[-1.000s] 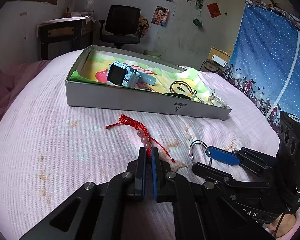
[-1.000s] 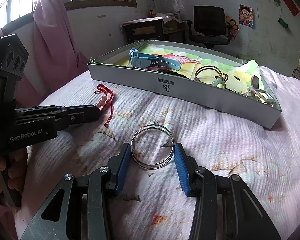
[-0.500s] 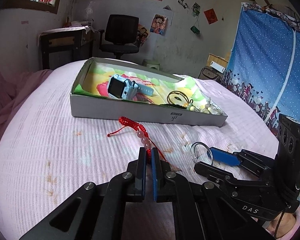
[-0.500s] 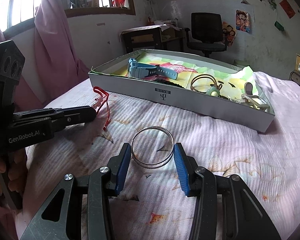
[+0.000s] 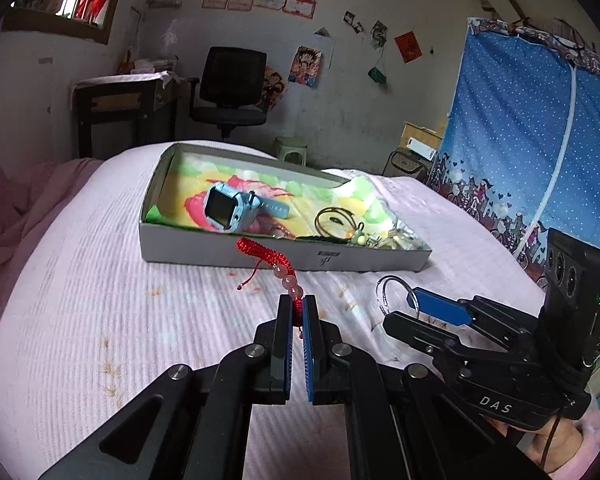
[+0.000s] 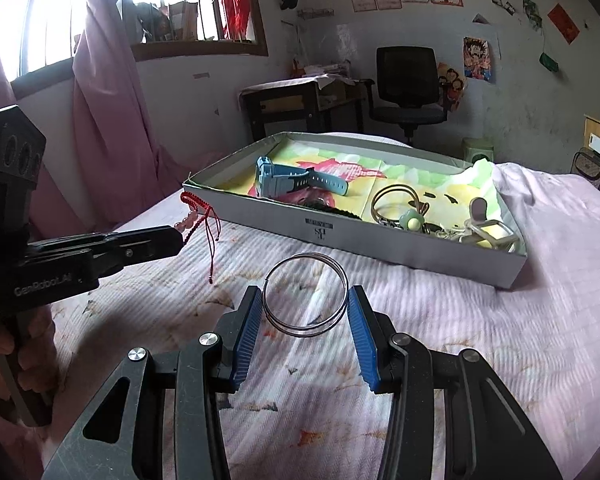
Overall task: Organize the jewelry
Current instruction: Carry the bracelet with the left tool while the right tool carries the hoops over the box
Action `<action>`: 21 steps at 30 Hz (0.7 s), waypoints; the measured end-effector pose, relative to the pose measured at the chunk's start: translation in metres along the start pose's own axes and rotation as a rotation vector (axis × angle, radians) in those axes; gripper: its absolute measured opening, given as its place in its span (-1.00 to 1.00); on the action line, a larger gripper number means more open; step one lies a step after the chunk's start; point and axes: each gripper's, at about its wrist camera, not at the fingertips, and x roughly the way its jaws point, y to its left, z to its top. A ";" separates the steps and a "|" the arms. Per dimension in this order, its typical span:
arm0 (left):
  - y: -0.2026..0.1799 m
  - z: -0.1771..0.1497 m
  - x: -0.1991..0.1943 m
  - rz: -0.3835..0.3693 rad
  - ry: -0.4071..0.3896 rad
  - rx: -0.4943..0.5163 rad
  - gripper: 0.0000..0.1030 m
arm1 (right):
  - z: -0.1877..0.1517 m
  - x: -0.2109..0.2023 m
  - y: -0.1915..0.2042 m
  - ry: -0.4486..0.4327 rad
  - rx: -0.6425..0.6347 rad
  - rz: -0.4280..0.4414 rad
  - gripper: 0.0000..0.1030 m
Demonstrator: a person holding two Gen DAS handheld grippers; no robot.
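Left gripper: fingers nearly together, clamped on the red cord of a bracelet that is held above the bedspread.
Bracelet: pink beads sit just past the fingertips; the braided red part arches toward the box, and a loose cord end dangles.
Right gripper: fingers set moderately wide, pressing the two sides of a silver wire bangle; it holds the bangle clear of the bedspread.
Bangle: a thin ring of a few wire loops, lying roughly level between the blue pads.
Box: shallow grey cardboard, open on top, lined with bright yellow-green paper, resting on the pink bedspread just ahead of both grippers.
Already in the box: a blue watch at the left end; a gold ring-shaped piece and a cluster of small pale pieces at the right end.
Progress: judged well along, since several items are stowed and no loose jewelry shows on the bedspread.
Left to do: carry the bracelet and the bangle over the near wall and release them inside.
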 end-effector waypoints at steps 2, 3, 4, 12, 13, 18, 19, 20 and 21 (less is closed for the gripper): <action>-0.001 0.002 -0.004 0.000 -0.015 0.000 -0.90 | 0.002 -0.001 0.000 -0.011 -0.001 -0.002 -0.24; -0.001 0.004 -0.006 0.000 -0.026 -0.001 -0.90 | 0.004 -0.002 0.000 -0.019 -0.002 -0.003 -0.24; -0.001 0.007 -0.008 0.001 -0.039 -0.003 -0.90 | 0.005 -0.003 0.000 -0.027 -0.002 -0.005 -0.24; 0.002 0.042 -0.019 0.034 -0.153 -0.011 -0.90 | 0.031 -0.005 -0.001 -0.118 0.014 -0.025 -0.24; 0.003 0.047 -0.018 0.045 -0.156 -0.006 -0.90 | 0.036 -0.003 -0.001 -0.128 0.013 -0.027 -0.24; 0.013 0.073 -0.001 0.068 -0.163 0.006 -0.90 | 0.060 0.012 -0.002 -0.162 0.011 -0.034 -0.24; 0.016 0.076 0.004 0.069 -0.159 0.000 -0.90 | 0.064 0.016 -0.004 -0.169 0.015 -0.039 -0.24; 0.020 0.079 0.008 0.071 -0.154 -0.010 -0.90 | 0.068 0.019 -0.006 -0.174 0.021 -0.046 -0.24; 0.023 0.080 0.013 0.074 -0.150 -0.018 -0.90 | 0.071 0.023 -0.008 -0.180 0.027 -0.053 -0.24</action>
